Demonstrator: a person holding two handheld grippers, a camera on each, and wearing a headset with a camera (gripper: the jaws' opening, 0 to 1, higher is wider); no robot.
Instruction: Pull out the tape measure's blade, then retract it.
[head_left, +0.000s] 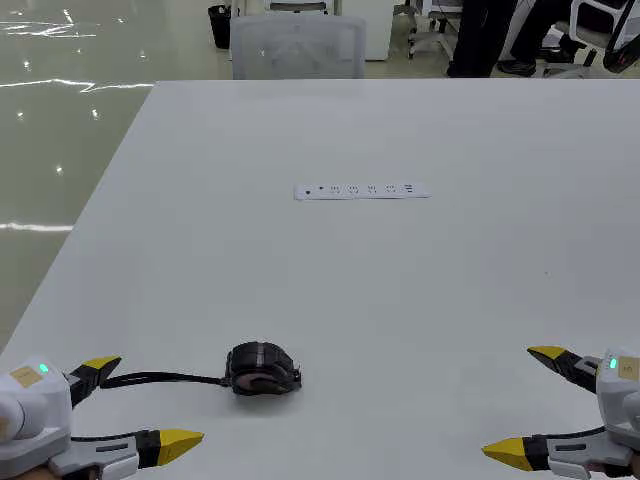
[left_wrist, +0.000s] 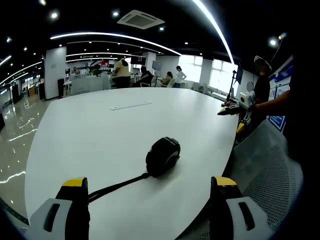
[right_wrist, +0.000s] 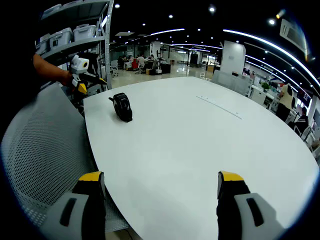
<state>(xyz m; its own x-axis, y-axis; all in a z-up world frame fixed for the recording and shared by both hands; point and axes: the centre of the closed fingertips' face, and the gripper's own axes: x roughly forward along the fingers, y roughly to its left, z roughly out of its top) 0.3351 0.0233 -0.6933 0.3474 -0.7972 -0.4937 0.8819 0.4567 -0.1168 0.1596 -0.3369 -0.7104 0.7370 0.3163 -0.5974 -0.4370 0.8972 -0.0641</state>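
the black tape measure (head_left: 262, 368) is lying on the white desk (head_left: 400, 280), close to the near edge and toward the person's left, with its blade not showing outside the case. a black strap (head_left: 160, 379) is trailing from the case across the desk toward the left gripper (head_left: 140, 403), and its end is reaching right beside one yellow-tipped jaw; whether it is touching that jaw is not clear. the left gripper is hovering at the desk's near left corner with its jaws standing wide apart and holding nothing. in the left gripper view the tape measure (left_wrist: 163, 155) is sitting just ahead of the gap between the jaws.

the right gripper (head_left: 525, 402) is waiting at the near right edge, well apart from the tape measure, its jaws also spread wide with nothing between them. a white power strip (head_left: 361, 190) is lying flat near the middle of the desk. a grey chair (head_left: 297, 45) is standing at the far side.
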